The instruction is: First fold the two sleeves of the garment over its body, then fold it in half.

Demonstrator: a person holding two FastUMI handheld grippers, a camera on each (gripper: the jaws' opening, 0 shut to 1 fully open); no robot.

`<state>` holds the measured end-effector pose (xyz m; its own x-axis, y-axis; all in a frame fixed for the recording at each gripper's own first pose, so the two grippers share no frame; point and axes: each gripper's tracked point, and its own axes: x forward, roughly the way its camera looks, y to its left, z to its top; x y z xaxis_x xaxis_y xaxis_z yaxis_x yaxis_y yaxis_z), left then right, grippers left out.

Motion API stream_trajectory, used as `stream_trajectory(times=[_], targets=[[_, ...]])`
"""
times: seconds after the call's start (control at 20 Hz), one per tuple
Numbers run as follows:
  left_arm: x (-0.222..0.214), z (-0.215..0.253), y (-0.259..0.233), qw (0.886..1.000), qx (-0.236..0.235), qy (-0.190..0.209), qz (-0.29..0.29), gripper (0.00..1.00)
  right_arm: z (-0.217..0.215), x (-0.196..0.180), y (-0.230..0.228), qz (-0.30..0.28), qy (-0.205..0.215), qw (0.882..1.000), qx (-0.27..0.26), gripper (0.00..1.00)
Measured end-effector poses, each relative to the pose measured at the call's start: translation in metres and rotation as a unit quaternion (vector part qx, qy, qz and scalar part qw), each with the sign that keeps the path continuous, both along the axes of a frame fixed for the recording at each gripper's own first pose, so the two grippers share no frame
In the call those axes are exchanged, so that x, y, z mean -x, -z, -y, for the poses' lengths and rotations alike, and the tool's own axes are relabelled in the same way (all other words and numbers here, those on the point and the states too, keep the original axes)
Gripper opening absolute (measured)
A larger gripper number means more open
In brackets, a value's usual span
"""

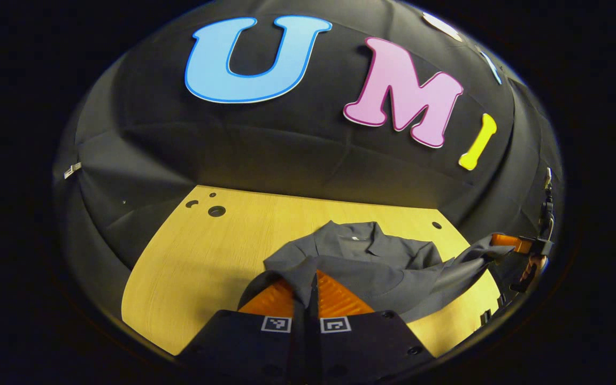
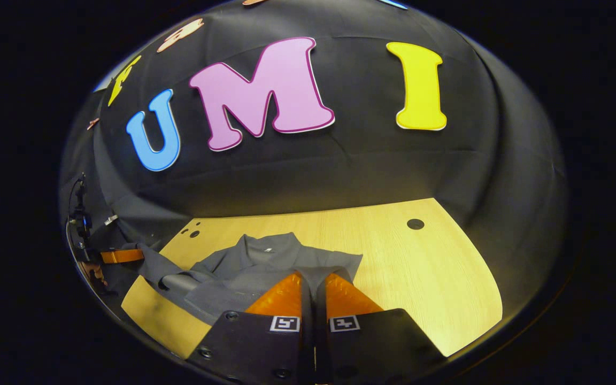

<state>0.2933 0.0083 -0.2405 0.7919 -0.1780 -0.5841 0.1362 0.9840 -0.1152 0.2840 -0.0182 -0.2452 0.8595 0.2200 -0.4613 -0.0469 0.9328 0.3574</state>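
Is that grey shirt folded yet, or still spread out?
Partly folded: the grey shirt lies collar-up on the table, both grippers pinching cloth lifted over its body.

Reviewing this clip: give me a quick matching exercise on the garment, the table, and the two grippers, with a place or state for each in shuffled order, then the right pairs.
Things:
1. garment
2. table
3. left gripper
4. right gripper

Places or states:
A. bare wood with round holes near its far edge
B. pinching grey cloth, with the other gripper off toward its right edge
C. grey, collar toward the booth wall, lower part lifted
D. pinching grey cloth, with the other gripper off toward its left edge

Pairs: 1-C, 2-A, 3-B, 4-D
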Motion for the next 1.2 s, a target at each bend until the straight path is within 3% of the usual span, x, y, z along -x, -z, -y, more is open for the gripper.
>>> stream_trajectory(times=[0.2,0.55,1.2], targets=[[-0.048,0.003,0.026,1.0,-0.009,-0.009,-0.005,0.05,0.002,-0.045,0.021,-0.002,0.002,1.0,0.029,0.06],[-0.113,0.007,0.085,0.998,-0.067,-0.003,-0.023,0.05,-0.003,-0.107,0.083,-0.016,-0.01,0.996,0.089,0.06],[-0.143,0.003,0.179,0.993,-0.097,-0.024,-0.069,0.08,-0.015,-0.137,0.188,-0.083,-0.03,0.992,0.095,0.09]])
